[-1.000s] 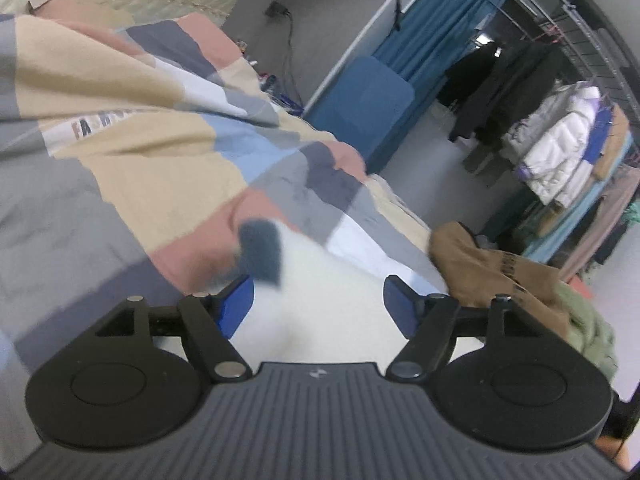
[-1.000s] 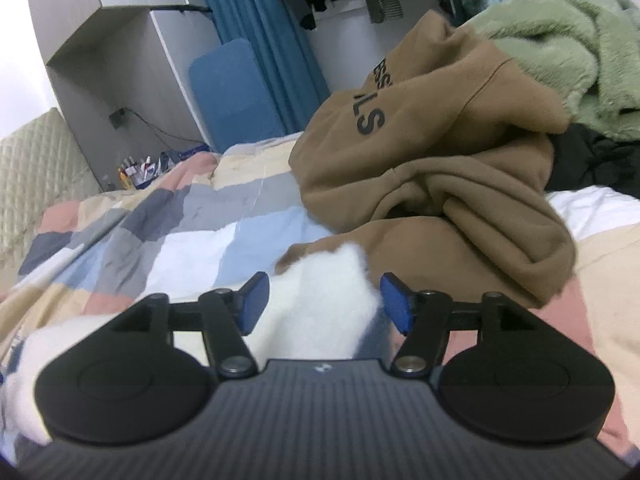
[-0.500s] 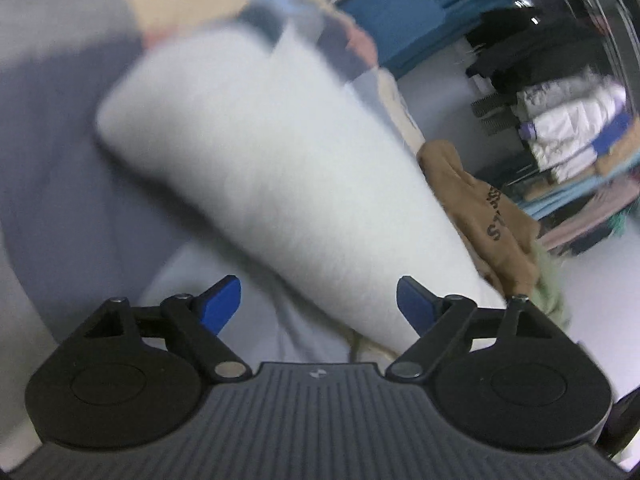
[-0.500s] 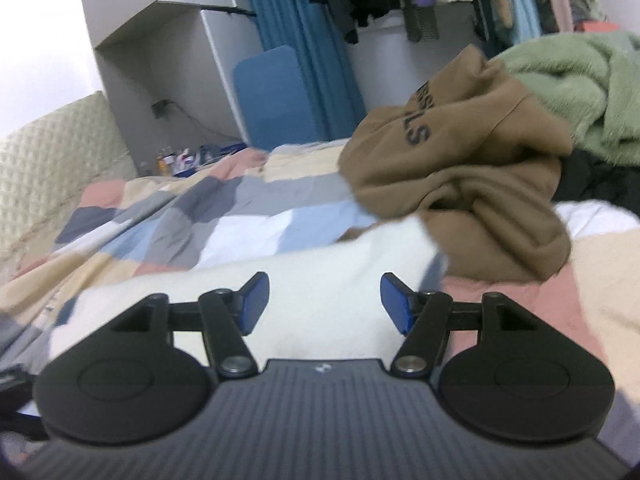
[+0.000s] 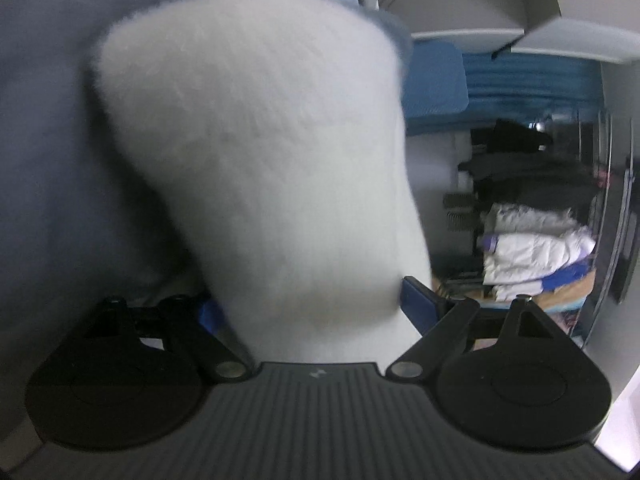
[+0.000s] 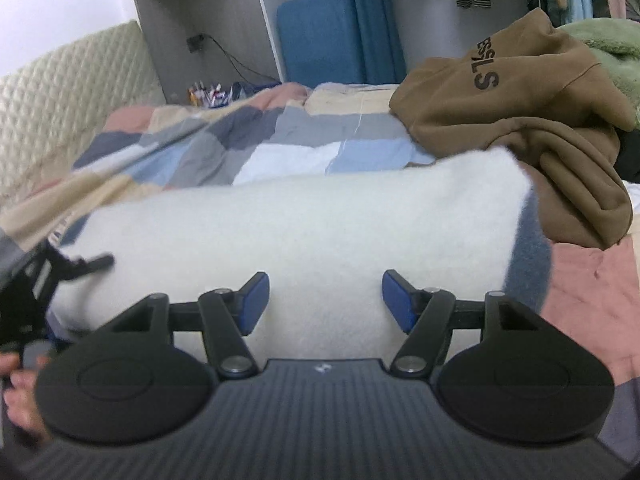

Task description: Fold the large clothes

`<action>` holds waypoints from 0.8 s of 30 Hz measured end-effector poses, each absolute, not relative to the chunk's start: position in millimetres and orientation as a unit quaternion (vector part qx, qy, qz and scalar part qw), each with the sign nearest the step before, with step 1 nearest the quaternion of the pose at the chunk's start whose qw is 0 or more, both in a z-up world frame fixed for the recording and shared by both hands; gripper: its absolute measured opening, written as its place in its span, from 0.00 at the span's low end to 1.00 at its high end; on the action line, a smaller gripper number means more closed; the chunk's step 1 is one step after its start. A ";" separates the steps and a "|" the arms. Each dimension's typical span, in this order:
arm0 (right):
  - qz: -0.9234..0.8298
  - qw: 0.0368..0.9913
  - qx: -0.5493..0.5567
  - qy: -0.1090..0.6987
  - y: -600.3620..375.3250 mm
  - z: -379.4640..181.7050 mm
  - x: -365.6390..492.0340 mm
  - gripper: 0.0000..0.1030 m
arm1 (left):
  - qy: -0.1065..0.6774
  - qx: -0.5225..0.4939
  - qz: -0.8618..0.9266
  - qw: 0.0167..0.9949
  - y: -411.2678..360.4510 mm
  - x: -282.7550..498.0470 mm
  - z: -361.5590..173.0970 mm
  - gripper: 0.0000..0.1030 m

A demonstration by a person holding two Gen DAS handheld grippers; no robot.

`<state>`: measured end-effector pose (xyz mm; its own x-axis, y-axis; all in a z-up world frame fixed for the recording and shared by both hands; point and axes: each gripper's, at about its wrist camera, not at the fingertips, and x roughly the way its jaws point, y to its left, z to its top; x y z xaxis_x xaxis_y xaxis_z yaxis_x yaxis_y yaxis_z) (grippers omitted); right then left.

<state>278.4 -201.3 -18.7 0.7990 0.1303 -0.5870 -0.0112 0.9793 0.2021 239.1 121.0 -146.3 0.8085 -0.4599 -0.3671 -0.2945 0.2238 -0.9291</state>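
White fleece garment lies across the patchwork bedspread, right beside the brown hoodie; I risk snagging that hoodie if I drag right. Left gripper straddles fleece, grip unclear; right gripper hovers low, jaws spread, nothing held.

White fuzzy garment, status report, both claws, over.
Left claw and right claw both open, straddling the white fuzzy garment. It lies bunched on the patchwork quilt. Brown hoodie crowds its far end.
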 end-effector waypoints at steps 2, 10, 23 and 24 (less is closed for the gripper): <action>0.035 0.944 0.091 0.317 -198.9 -20.9 279.7 0.64 | 0.301 -0.622 -0.057 0.720 120.0 242.0 -147.7 0.86; 0.102 0.924 0.200 0.309 -202.9 -14.2 265.7 0.64 | 0.301 -0.578 -0.046 0.757 119.1 252.1 -136.4 0.49; 0.147 0.803 0.433 0.383 -199.1 -85.2 294.8 0.88 | 0.275 -0.585 -0.079 0.759 127.2 243.8 -126.7 0.42; 0.138 0.795 0.452 0.379 -203.2 -90.9 298.5 0.88 | 0.274 -0.587 -0.080 0.758 127.6 244.6 -126.3 0.42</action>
<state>298.5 -203.2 -90.9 0.6743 0.5628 -0.4782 0.1230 0.5529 0.8241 244.6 127.6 -126.3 0.8371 -0.4426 -0.3216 -0.2004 0.2989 -0.9330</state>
